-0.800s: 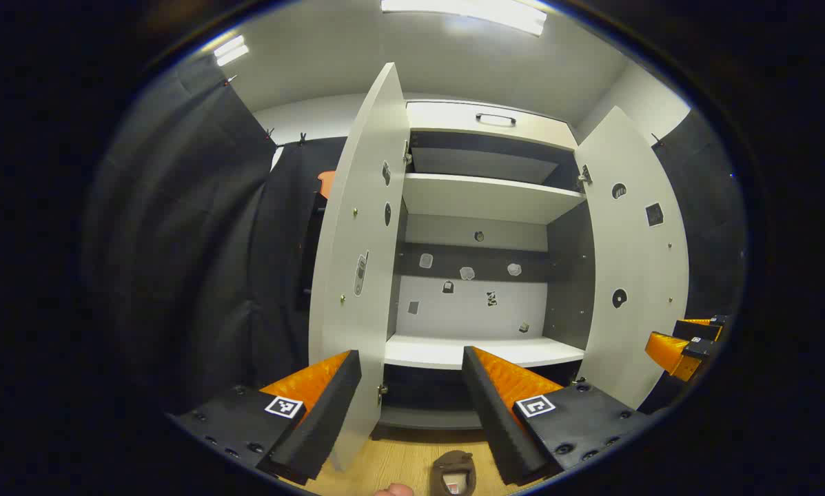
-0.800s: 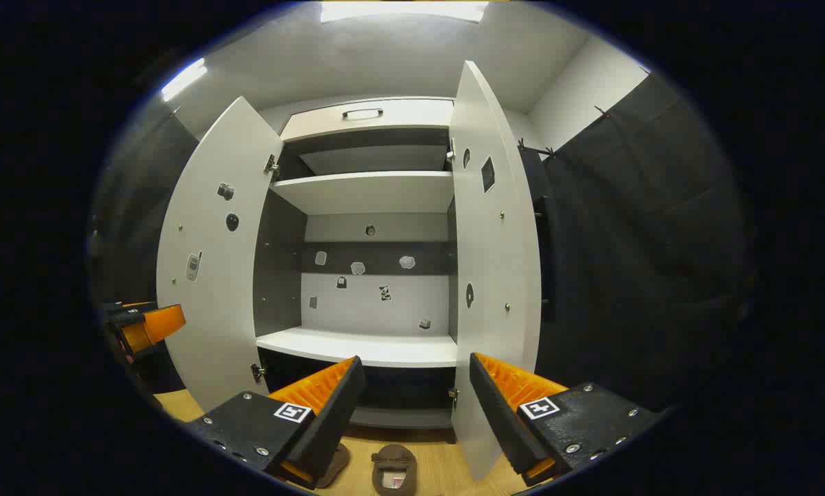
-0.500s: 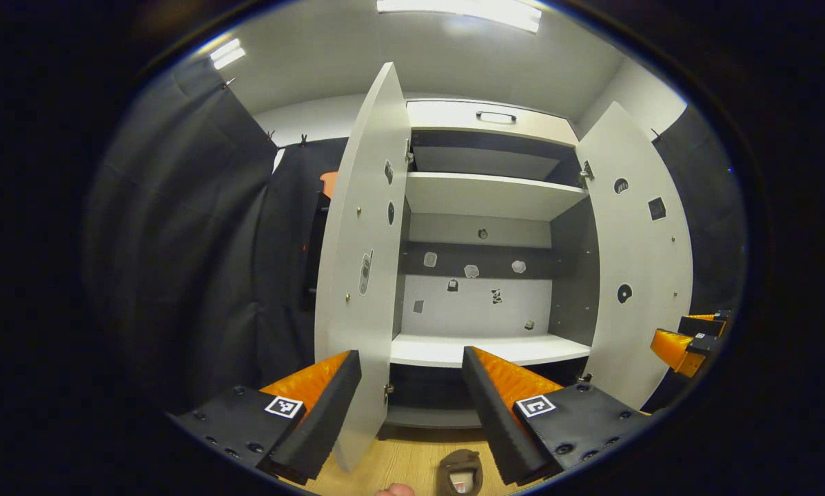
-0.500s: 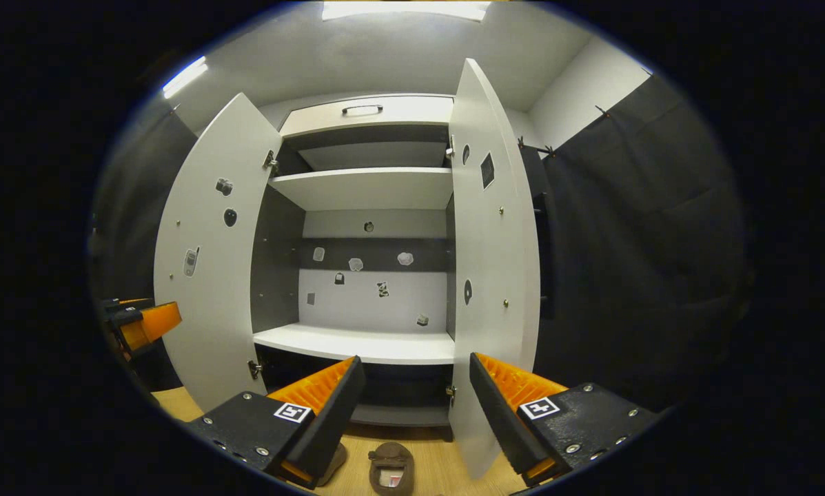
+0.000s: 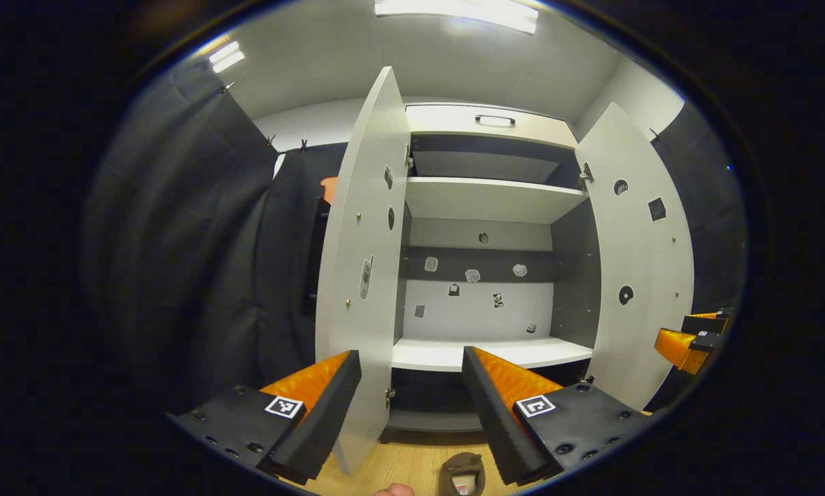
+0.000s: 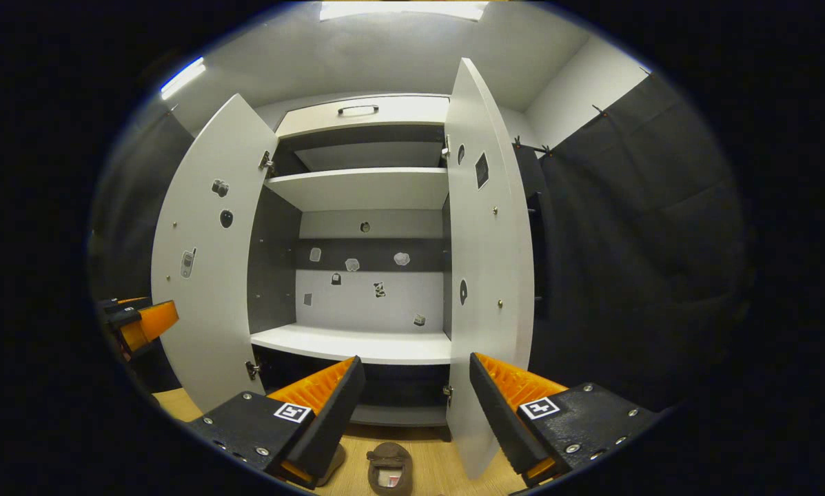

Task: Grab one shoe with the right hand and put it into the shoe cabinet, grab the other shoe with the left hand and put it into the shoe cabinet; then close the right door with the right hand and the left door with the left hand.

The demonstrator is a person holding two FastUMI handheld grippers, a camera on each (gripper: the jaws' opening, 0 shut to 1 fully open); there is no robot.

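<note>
The white shoe cabinet (image 5: pixel 488 200) stands in front of me with its left door (image 5: pixel 360 275) and right door (image 5: pixel 643 262) swung wide open. A brown shoe (image 5: pixel 462 474) lies on the wooden floor before it, low between my fingers. My left gripper (image 5: pixel 412 406) is open and holds nothing. In the right gripper view the same cabinet (image 6: pixel 364 189) is open, with one brown shoe (image 6: pixel 389 468) on the floor and a second shoe (image 6: pixel 336 460) mostly hidden behind my finger. My right gripper (image 6: pixel 415 406) is open and empty, above both shoes.
Black cloth walls close in on both sides of the cabinet. The lower shelf (image 6: pixel 357 344) and upper shelf (image 6: pixel 371 189) are bare. The right gripper (image 5: pixel 688 337) hangs beside the right door; the left gripper (image 6: pixel 140 324) hangs beside the left door. The wooden floor (image 5: pixel 398 461) runs up to the cabinet's base.
Both views have shifted only a little: the cabinet drifts slightly right in the left gripper view and slightly left in the right gripper view. Both grippers stay open; the shoes lie still.
</note>
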